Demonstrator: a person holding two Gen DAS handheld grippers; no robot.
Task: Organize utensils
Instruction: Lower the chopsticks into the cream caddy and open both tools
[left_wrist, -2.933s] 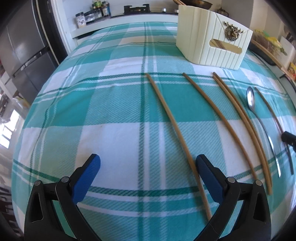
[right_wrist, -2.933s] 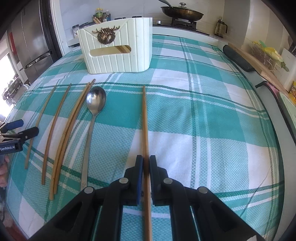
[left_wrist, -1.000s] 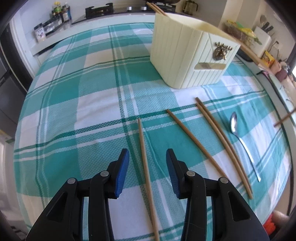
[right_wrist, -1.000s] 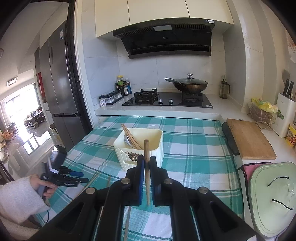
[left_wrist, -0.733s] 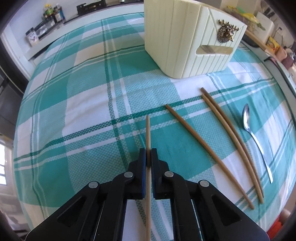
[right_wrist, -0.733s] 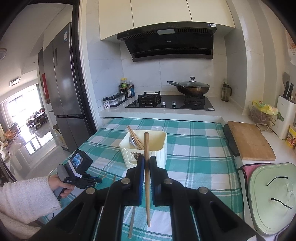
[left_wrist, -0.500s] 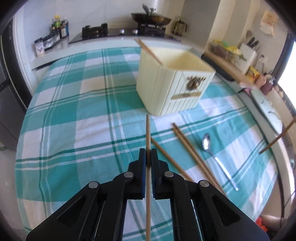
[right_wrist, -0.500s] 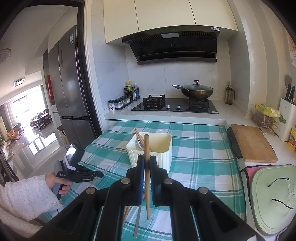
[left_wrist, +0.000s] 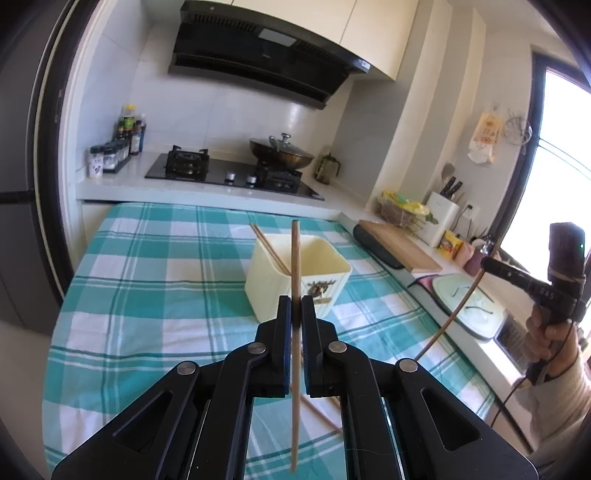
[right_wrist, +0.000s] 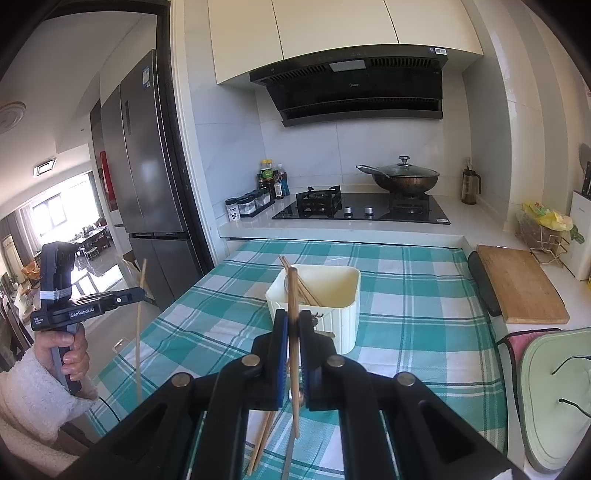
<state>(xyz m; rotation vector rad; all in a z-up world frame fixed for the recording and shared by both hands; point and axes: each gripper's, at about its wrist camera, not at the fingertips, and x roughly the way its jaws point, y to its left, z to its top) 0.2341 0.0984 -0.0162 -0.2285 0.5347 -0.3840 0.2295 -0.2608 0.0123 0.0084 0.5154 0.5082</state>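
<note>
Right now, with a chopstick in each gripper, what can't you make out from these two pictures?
- Utensils left on the tablecloth: both views, mostly hidden behind the left gripper and right gripper; a count is impossible.
- Inside of the cream holder: right wrist view, its near wall hides the bottom; only the sticks' tops show.
- Emblem on the holder: left wrist view, too small to make out.
</note>
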